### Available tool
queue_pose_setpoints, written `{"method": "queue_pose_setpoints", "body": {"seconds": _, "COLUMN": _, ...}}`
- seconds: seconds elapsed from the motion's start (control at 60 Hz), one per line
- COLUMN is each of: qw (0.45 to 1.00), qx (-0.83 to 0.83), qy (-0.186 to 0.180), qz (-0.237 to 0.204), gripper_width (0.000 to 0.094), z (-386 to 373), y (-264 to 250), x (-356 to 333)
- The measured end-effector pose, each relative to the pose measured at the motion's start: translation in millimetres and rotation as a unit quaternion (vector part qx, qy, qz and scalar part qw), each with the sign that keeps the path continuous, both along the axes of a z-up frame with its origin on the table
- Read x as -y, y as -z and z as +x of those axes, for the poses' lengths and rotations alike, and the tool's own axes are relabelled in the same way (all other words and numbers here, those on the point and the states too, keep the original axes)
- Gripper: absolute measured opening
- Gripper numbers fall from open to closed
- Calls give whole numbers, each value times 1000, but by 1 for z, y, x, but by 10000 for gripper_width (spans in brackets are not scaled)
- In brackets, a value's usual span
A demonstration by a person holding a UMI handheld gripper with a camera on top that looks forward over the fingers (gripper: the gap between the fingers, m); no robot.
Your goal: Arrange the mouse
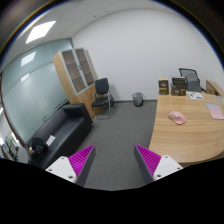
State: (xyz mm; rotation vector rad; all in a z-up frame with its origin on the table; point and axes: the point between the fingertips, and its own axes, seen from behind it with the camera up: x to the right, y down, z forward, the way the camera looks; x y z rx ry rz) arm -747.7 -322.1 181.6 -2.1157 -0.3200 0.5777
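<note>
Gripper [112, 165] open, empty, held high over floor. Pink mouse [177, 118] sits far right on desk [185, 140], well beyond fingers. Likely light, hard, smooth shell; could slip. Best pinched across its narrow sides, mid-body.

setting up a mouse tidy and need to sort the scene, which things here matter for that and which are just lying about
For the job:
- pink computer mouse on the light wooden desk
- hand-held gripper, fingers open, well short of the desk

Just about:
- black sofa
- black office chair
- wooden cabinet
- grey waste bin
- papers
</note>
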Motion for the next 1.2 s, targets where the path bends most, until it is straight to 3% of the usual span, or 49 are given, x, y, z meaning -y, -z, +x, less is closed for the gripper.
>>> {"method": "queue_pose_setpoints", "body": {"seconds": 0.117, "qw": 1000, "qx": 16, "qy": 5, "qz": 3, "gripper_width": 813, "z": 23, "y": 4, "x": -5}}
{"method": "queue_pose_setpoints", "body": {"seconds": 0.15, "qw": 1000, "qx": 21, "qy": 7, "qz": 3, "gripper_width": 812, "z": -11, "y": 18, "x": -25}}
{"method": "queue_pose_setpoints", "body": {"seconds": 0.25, "qw": 999, "qx": 47, "qy": 26, "qz": 8, "gripper_width": 811, "z": 1, "y": 35, "x": -54}}
{"method": "queue_pose_setpoints", "body": {"seconds": 0.65, "qw": 985, "qx": 106, "qy": 138, "qz": 1, "gripper_width": 811, "z": 173, "y": 108, "x": -198}}
{"method": "queue_pose_setpoints", "body": {"seconds": 0.933, "qw": 986, "qx": 135, "qy": 98, "qz": 15, "gripper_width": 809, "z": 228, "y": 152, "x": -327}}
{"method": "queue_pose_setpoints", "body": {"seconds": 1.2, "qw": 989, "qx": 126, "qy": 72, "qz": 6, "gripper_width": 805, "z": 225, "y": 180, "x": -387}}
